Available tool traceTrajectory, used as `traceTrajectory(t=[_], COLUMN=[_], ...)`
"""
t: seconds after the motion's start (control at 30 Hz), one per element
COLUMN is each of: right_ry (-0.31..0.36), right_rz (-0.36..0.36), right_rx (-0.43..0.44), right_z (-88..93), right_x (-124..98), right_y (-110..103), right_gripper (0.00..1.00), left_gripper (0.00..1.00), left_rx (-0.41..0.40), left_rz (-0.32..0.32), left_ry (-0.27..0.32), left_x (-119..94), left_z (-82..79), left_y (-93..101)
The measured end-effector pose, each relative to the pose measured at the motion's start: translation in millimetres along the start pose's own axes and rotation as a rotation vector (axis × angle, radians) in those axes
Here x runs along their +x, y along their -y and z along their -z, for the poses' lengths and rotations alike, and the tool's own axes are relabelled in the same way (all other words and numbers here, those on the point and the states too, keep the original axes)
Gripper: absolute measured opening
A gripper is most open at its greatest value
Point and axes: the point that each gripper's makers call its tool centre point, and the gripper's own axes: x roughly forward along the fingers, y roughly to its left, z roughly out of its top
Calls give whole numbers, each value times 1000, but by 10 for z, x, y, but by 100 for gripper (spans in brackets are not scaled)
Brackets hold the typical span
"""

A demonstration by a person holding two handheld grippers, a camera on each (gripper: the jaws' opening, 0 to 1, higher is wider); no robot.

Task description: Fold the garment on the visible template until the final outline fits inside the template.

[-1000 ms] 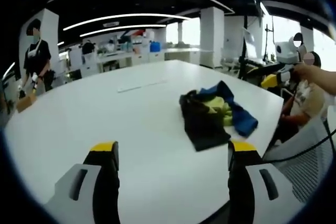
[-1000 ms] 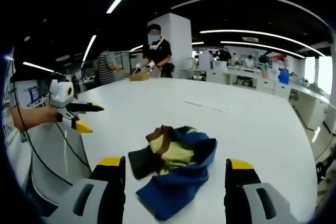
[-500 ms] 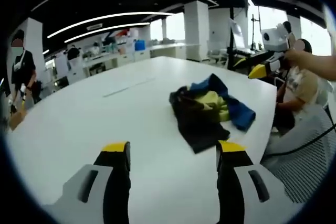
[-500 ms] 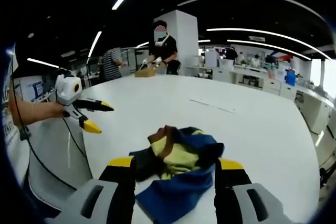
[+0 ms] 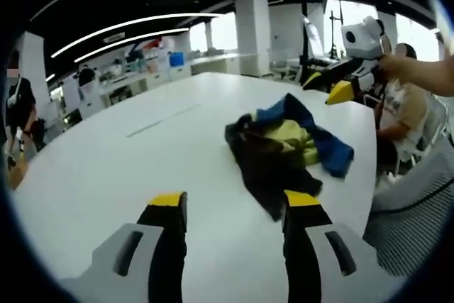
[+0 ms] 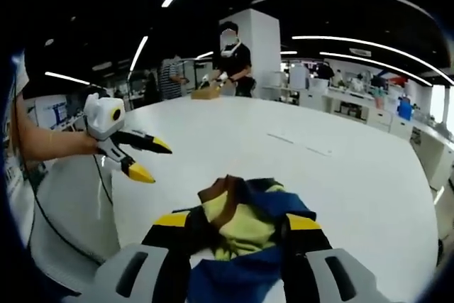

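folding not yet begun: the garment point(image 5: 287, 148) lies crumpled on the white tabletop point(image 5: 106, 168). left gripper point(image 5: 230, 204) and right gripper point(image 6: 234, 223) both gape, holding nothing.

Big white table point(image 6: 340, 175), faint strip marks point(image 6: 298, 144) toward its far side. Person in black top point(image 6: 233, 62) stood at far edge w/ brown box point(image 6: 206, 92) on that edge. 2nd person in striped shirt point(image 6: 170, 76) behind. Benches w/ clutter point(image 5: 135, 76) in bkgd.
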Motion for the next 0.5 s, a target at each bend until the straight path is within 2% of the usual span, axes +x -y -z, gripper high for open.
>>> traceTrajectory(t=[0.27, 0.5], right_ry=[-21, -44], right_rz=[-17, -29], right_rx=[9, 10], right_z=[8, 35], right_x=[202, 388], right_y=[48, 98], right_gripper=[41, 36], left_gripper=[42, 40], left_rx=[-16, 8], left_rz=[11, 44], left_ry=[9, 12], left_x=[201, 385], left_z=[-65, -123], left_y=[-120, -159])
